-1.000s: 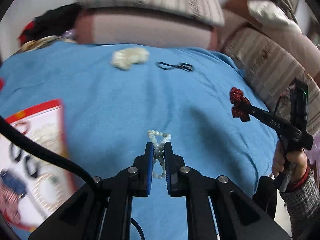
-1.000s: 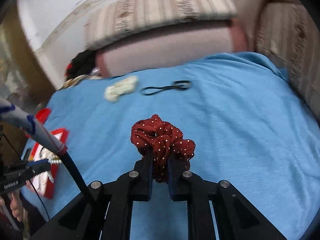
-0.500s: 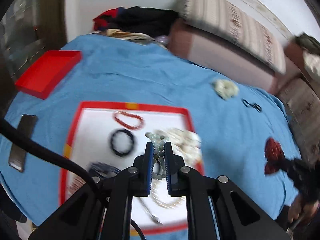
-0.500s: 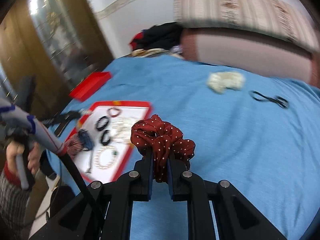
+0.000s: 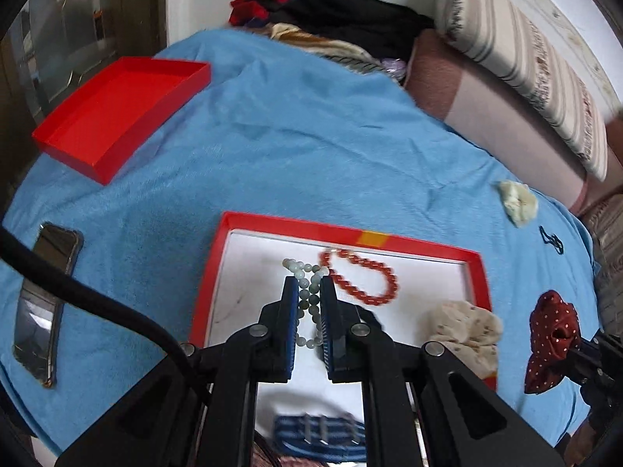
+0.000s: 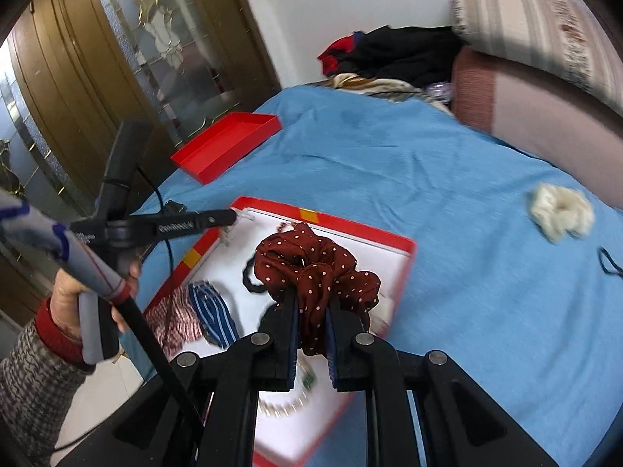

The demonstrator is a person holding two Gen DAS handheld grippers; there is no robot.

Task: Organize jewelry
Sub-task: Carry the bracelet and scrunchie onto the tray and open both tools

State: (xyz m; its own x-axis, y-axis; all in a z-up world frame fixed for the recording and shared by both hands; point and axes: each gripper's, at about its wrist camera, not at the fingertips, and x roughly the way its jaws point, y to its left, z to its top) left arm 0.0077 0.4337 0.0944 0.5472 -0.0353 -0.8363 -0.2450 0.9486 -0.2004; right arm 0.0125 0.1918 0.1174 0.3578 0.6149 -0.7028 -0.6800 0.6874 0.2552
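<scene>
My left gripper (image 5: 308,286) is shut on a pale green bead bracelet (image 5: 307,292) and holds it over the far left part of the red-rimmed white tray (image 5: 350,235). A red bead bracelet (image 5: 364,278) and a beige scrunchie (image 5: 463,330) lie in the tray. My right gripper (image 6: 311,303) is shut on a dark red polka-dot scrunchie (image 6: 311,268), held above the tray (image 6: 366,229); the scrunchie also shows in the left wrist view (image 5: 553,334). The left gripper (image 6: 233,216) shows at the tray's far left corner.
A red box lid (image 5: 117,113) lies at the far left of the blue bedspread. A phone (image 5: 46,299) lies left of the tray. A cream scrunchie (image 5: 518,200) and a black hair tie (image 5: 553,239) lie to the right. Striped cloth items (image 6: 198,315) lie in the tray.
Both grippers have swung left from the open bedspread to over the tray, each still holding its item. The left gripper has moved toward the tray's far left part.
</scene>
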